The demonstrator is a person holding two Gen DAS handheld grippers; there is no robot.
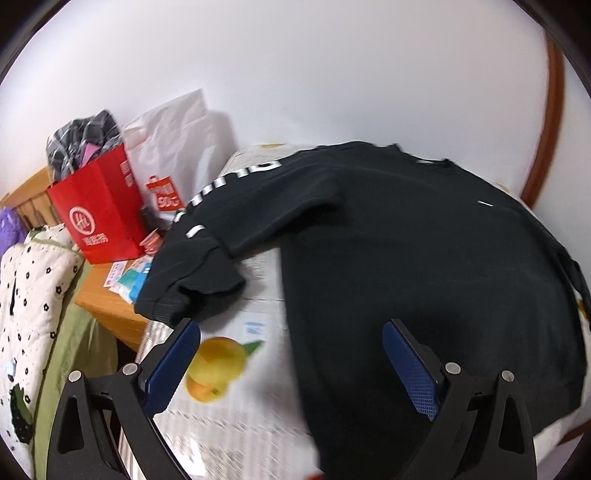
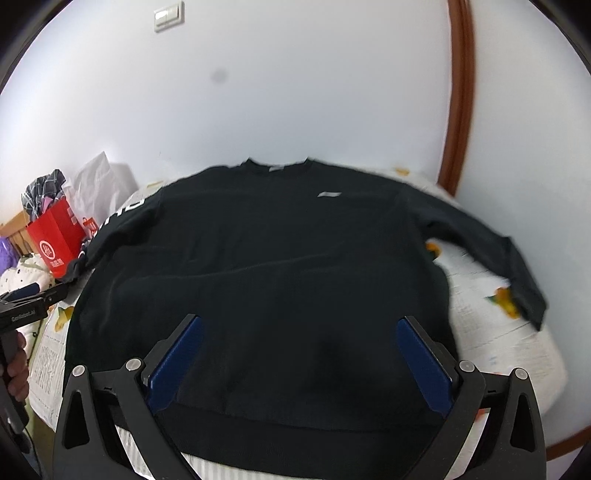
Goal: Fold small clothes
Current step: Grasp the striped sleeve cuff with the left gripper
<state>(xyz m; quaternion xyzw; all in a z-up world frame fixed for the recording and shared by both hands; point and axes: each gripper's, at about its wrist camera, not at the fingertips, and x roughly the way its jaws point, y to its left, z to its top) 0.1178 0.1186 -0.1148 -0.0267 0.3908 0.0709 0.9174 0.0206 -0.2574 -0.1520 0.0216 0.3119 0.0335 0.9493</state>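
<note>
While both tongs gape wide: soft, floppy sweatshirt (image 2: 280, 258); best gripped at lower-left cuff (image 1: 166, 310), then hem (image 2: 295, 421), frame bottom.

A plain white wall (image 2: 295, 92) fills the background, carrying a light switch (image 2: 169, 15) high up. A brown wooden frame (image 2: 460, 96) runs down its right side. Wooden furniture (image 1: 107, 302) stands at the left.

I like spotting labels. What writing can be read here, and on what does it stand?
"GoRobot.AI": roughly, small print on the black left gripper.
Red paper bag: white round logo, characters too blurred.
White plastic bag: red label, unreadable.
Black sweatshirt: white sleeve letters, blurred.
</note>
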